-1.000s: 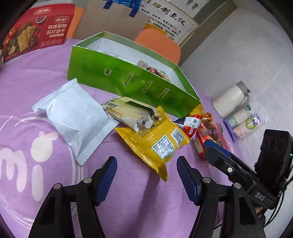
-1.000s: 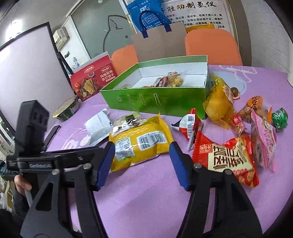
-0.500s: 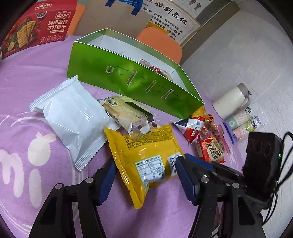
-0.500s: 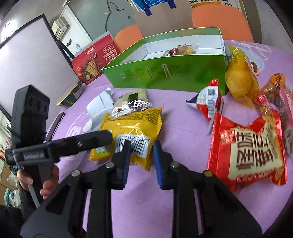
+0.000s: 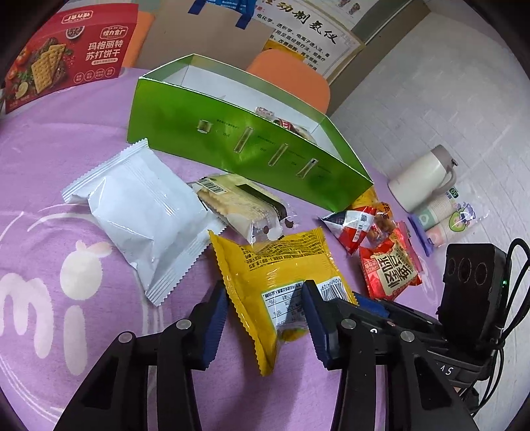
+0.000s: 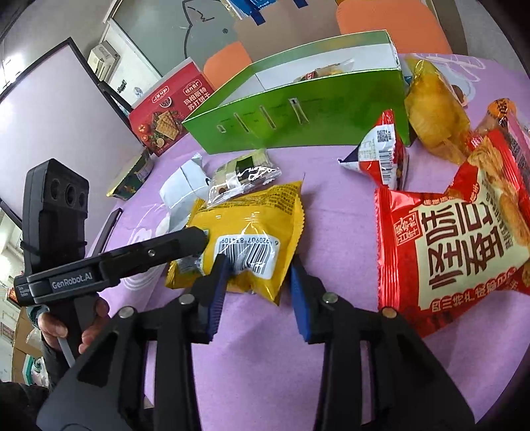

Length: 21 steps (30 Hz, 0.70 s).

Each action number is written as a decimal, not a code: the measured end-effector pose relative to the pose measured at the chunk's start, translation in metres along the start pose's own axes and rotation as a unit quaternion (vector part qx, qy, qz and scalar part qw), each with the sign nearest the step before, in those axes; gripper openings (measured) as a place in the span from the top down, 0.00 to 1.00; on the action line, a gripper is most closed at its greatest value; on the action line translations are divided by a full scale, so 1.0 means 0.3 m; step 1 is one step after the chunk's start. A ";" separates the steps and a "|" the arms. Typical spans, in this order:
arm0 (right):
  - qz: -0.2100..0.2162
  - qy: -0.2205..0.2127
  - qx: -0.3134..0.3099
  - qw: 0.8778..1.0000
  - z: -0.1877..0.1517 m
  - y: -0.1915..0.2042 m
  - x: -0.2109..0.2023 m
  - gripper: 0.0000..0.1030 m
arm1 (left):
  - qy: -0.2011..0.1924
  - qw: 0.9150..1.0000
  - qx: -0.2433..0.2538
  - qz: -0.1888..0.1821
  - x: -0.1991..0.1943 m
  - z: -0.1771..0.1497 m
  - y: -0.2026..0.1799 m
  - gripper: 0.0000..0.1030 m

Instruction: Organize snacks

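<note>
Now, yellow crinkly snack bag (image 5: 278,281): flat on the purple surface (image 5: 66,291), between both tongs.
Left tongs (image 5: 265,318): wide, around the bag's end.
Right tongs (image 6: 258,288): wide, around its barcode corner.

This looks like an office or meeting room. Past the fingers, a round table with a purple cloth (image 5: 82,126) has orange plastic chairs (image 5: 294,83) behind it, and a white paper poster with black writing (image 5: 308,30) hangs on the wall. Far left of the fingers stands a big dark-framed screen (image 6: 43,109).
</note>
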State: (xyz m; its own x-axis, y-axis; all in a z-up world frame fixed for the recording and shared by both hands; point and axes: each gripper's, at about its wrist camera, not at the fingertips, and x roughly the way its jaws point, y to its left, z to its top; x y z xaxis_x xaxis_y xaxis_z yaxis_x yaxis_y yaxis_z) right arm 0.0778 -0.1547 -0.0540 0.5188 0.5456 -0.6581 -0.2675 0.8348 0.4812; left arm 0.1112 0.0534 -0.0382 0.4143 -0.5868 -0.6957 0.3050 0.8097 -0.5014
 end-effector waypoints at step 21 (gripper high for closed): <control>-0.018 -0.103 -0.070 0.992 0.285 0.156 -0.091 0.82 | -0.101 0.993 0.059 -0.018 -0.149 0.307 -0.139 0.75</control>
State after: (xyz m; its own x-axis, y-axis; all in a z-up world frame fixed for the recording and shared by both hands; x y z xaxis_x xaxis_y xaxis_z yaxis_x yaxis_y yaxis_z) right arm 0.1203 -0.1368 0.0361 0.6815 0.5005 -0.5339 -0.3480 0.8634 0.3652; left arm 0.1589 0.0453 0.0611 0.5612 -0.6136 -0.5555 0.4163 0.7893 -0.4513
